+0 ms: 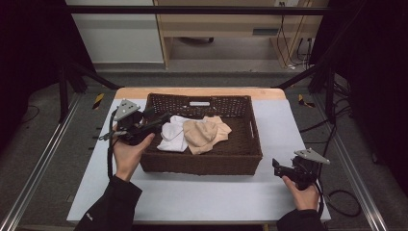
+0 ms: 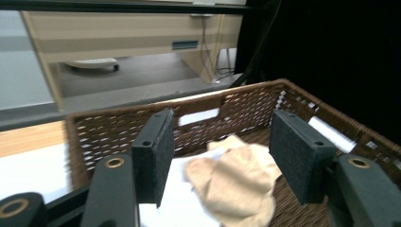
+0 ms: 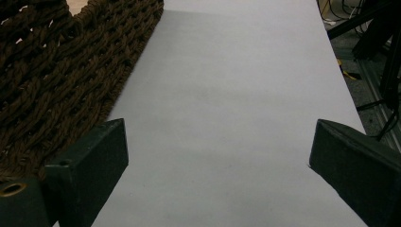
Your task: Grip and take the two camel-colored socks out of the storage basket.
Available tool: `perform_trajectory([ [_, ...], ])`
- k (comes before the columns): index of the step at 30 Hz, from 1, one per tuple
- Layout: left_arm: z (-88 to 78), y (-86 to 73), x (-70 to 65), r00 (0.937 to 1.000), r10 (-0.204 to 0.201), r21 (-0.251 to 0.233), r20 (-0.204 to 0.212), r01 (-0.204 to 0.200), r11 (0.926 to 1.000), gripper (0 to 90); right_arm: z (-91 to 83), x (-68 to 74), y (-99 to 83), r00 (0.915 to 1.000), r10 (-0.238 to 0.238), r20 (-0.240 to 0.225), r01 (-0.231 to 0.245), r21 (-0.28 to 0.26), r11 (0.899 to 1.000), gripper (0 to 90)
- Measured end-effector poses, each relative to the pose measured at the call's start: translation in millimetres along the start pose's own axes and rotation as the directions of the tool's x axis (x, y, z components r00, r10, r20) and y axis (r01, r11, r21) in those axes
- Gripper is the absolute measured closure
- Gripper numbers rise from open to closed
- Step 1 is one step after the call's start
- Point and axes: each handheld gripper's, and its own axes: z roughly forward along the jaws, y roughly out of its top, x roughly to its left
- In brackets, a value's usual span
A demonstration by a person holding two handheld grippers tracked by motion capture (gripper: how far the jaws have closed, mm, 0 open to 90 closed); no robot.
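A dark brown woven basket (image 1: 202,159) stood at the centre of the high view on a pale grey table covering (image 1: 192,197), with a strip of bare wooden table edge (image 1: 202,92) showing beyond its far wall. Inside the basket lay two pieces of cloth: a white cloth (image 1: 172,134) toward the left half and a beige cloth (image 1: 204,134) at the middle, the beige one lying partly over the white one. The left gripper (image 1: 156,118) was held at the left of the frame, over the basket's left rim, its black jaws reaching in above the white cloth; the left hand (image 1: 127,154) gripped its body just outside the basket wall. In the left gripper view the two padded jaws stood wide apart with nothing between them, the beige cloth (image 2: 236,182) and white cloth (image 2: 175,198) lying below and beyond them and the basket's far wall (image 2: 208,113), with its handle slot, across the middle of the frame. The right gripper (image 1: 278,168) sat at the lower right of the high view, clear of the basket's right near corner, low over the table covering, held by the right hand (image 1: 300,192). In the right gripper view its jaws were spread wide and empty over bare grey covering (image 3: 227,118), with the basket's woven wall (image 3: 61,71) at the upper left of the frame.
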Motion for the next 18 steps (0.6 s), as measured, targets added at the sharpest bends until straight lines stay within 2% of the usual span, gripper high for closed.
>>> perform_trajectory([
  [11, 35.0, 13.8, -16.6, 0.9991, 0.041, 0.040, -0.005, -0.041, 0.9984, 39.8, -0.3, -0.4, 0.1, 1.0000, 0.004, 0.005, -0.004, -0.007, 1.000, 5.4],
  [18, 59.4, 12.9, -20.6, 0.9995, 0.032, 0.061, -0.004, -0.032, 0.9976, 39.8, 0.2, -0.3, 0.2, 0.9999, 0.012, 0.002, -0.012, -0.008, 1.000, 5.4],
])
